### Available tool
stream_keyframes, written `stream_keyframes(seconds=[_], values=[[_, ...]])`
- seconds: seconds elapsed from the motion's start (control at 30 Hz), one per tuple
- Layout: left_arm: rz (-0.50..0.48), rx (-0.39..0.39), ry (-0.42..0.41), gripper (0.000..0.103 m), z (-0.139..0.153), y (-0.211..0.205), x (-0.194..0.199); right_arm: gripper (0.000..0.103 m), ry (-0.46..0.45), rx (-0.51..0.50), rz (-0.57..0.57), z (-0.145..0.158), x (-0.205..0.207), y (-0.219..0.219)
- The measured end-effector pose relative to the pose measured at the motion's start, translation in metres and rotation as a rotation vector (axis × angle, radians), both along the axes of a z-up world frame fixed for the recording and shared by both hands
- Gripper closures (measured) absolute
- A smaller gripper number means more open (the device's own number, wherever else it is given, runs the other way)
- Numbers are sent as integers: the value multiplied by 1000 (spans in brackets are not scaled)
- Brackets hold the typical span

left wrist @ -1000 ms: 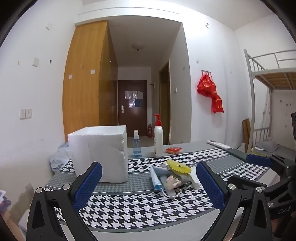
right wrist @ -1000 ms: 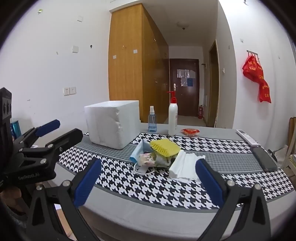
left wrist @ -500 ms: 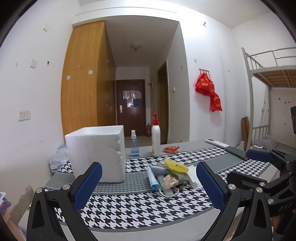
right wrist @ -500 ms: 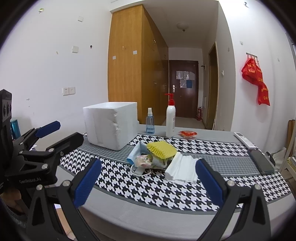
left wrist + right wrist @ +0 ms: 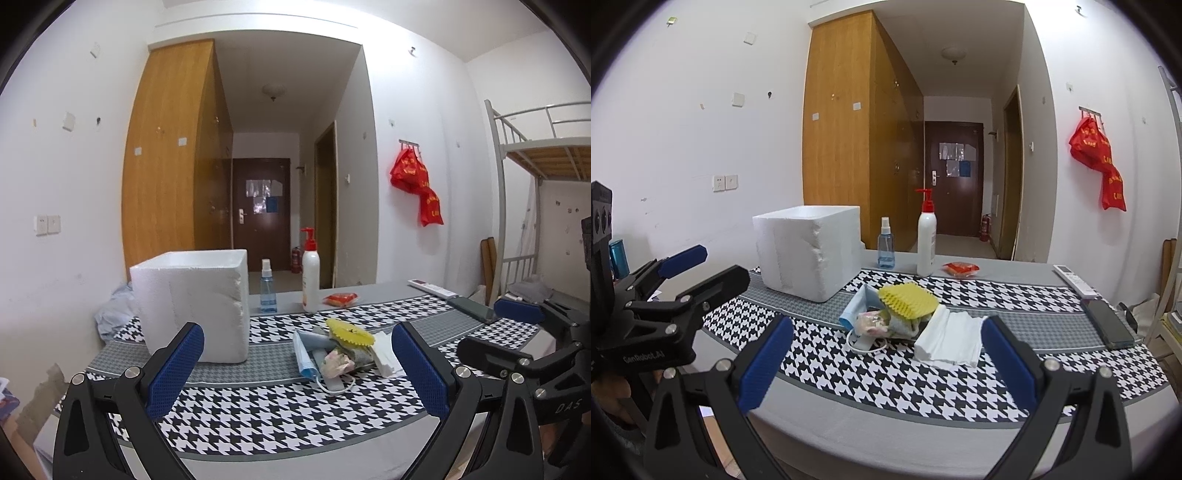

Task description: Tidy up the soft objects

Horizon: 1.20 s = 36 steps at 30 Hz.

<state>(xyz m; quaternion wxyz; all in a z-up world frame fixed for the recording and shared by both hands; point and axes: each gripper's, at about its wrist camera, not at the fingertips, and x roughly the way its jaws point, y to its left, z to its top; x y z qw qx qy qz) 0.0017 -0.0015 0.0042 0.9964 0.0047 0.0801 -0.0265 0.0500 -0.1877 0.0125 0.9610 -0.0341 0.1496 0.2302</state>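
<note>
since a second ago both views have barely shifted; left gripper (image 5: pixel 295 365) and right gripper (image 5: pixel 886 354) stay spread, empty, facing the soft pile (image 5: pixel 905 314) mid-counter (image 5: pixel 849 417), foam box (image 5: pixel 809 251) beside it.

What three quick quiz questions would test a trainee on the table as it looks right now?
1. True or false: the left gripper is shut on the yellow sponge.
2. What lies nearest the right gripper? A) folded white cloth B) foam box C) pump bottle
3. Fill in: the blue spray bottle stands between the foam box and the ____.

Key:
1. False; both grippers are open and hold nothing, short of the pile.
2. A
3. Pump bottle
</note>
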Motion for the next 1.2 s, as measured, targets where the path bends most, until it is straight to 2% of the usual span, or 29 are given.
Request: stream_keyframes(seconds=[1.2], values=[[0,1,13,1,-1,1,0,0,7,2,-12,-2,1,-3]])
